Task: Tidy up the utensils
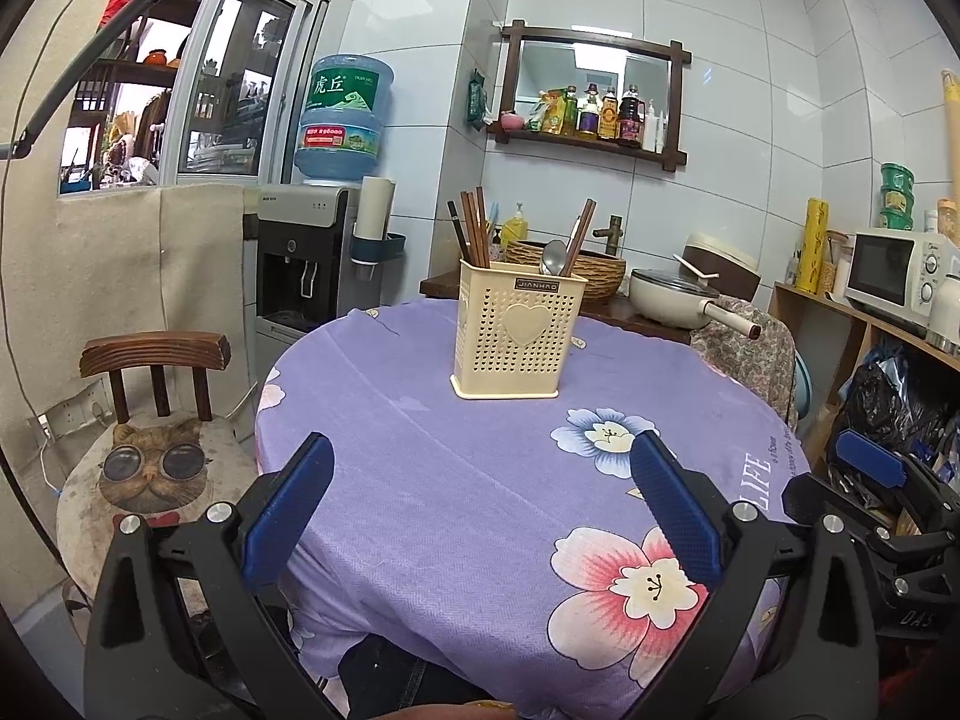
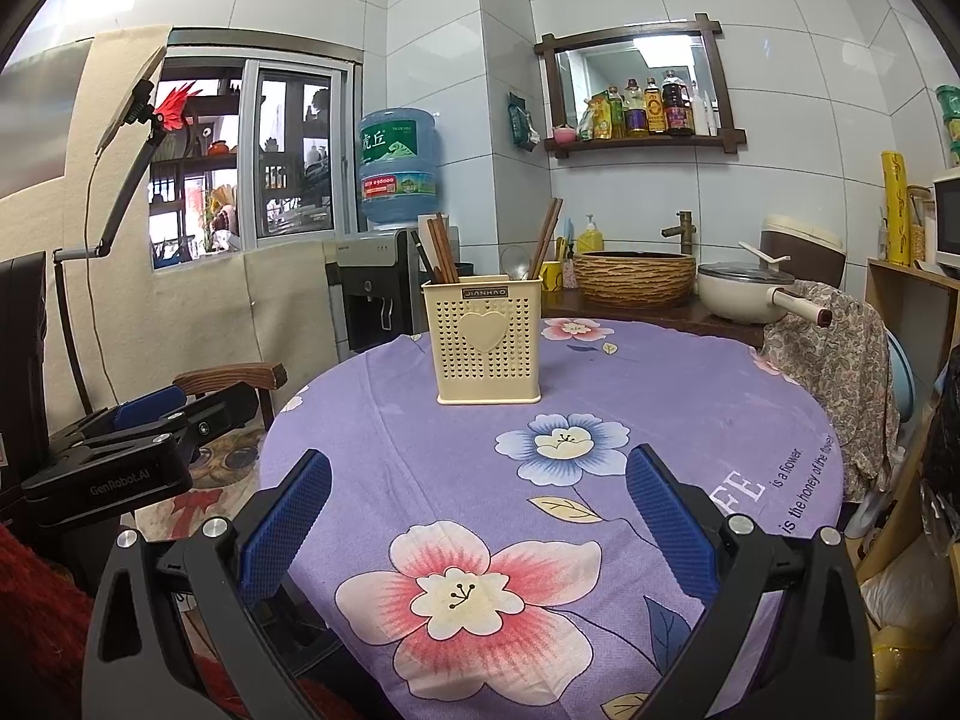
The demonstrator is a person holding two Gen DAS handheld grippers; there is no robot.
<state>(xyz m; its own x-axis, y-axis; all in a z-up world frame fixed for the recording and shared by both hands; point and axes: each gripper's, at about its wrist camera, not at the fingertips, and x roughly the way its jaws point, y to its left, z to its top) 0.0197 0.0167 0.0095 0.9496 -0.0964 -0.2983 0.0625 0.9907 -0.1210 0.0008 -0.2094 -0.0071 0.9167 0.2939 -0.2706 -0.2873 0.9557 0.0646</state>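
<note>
A cream perforated utensil holder (image 1: 516,333) with a heart on its front stands on the far half of the round table; it also shows in the right wrist view (image 2: 487,345). Brown chopsticks (image 1: 474,228) stand in its left part. More chopsticks (image 1: 579,237) and a metal spoon (image 1: 552,257) stand in its right part. My left gripper (image 1: 483,459) is open and empty above the near table edge. My right gripper (image 2: 480,474) is open and empty too, also well short of the holder. The right gripper shows at the right edge of the left view (image 1: 870,459).
The table wears a purple floral cloth (image 2: 630,396). A wooden chair with a cat cushion (image 1: 150,468) stands at the left. A water dispenser (image 1: 312,252), a woven basin (image 2: 633,276) and a cream pot (image 2: 744,294) stand behind the table. A cloth-draped chair (image 2: 834,360) is at the right.
</note>
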